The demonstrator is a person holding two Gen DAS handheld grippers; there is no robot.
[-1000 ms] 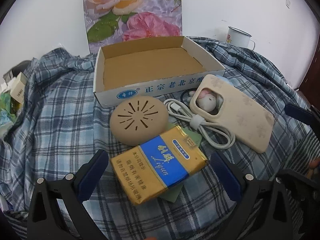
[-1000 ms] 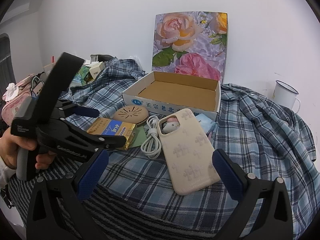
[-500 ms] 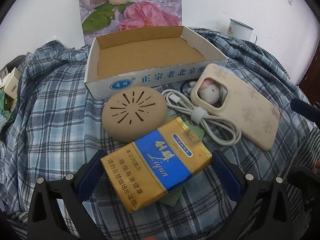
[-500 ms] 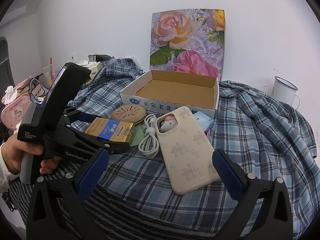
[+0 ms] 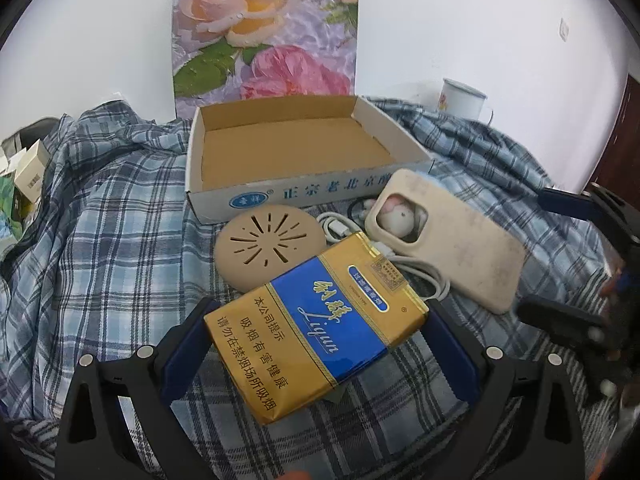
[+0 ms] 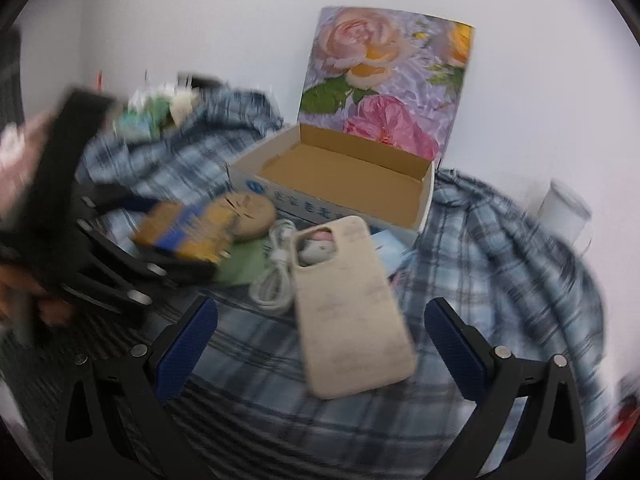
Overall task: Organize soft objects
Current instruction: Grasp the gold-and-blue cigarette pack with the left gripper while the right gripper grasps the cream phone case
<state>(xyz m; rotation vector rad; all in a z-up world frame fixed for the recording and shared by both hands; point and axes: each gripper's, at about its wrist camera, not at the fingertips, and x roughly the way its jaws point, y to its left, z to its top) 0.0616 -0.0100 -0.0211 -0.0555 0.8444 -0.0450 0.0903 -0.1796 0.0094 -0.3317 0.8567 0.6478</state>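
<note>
surface: plaid cloth [image 5: 112, 216] | on it: cardboard box [image 5: 304, 148], phone case [image 5: 460, 240], round disc [image 5: 268, 246], mug [image 5: 464, 98]

I see the open box [image 5: 296, 152] at the back on the cloth [image 5: 108, 216], the floral board [image 5: 264, 32] upright behind it. Before the box, from left: round disc [image 5: 260, 248], cable [image 5: 336, 228], phone case [image 5: 452, 240]. The pack [image 5: 316, 332] sits nearest me, overlapping the disc. A mug [image 5: 462, 98] stands far right.

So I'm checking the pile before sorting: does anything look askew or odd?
The beige phone case lies askew over the white cable, with a small pink-and-white toy showing through its camera cutout. The cigarette pack sits tilted between the left gripper fingers. The cardboard box is empty.
</note>
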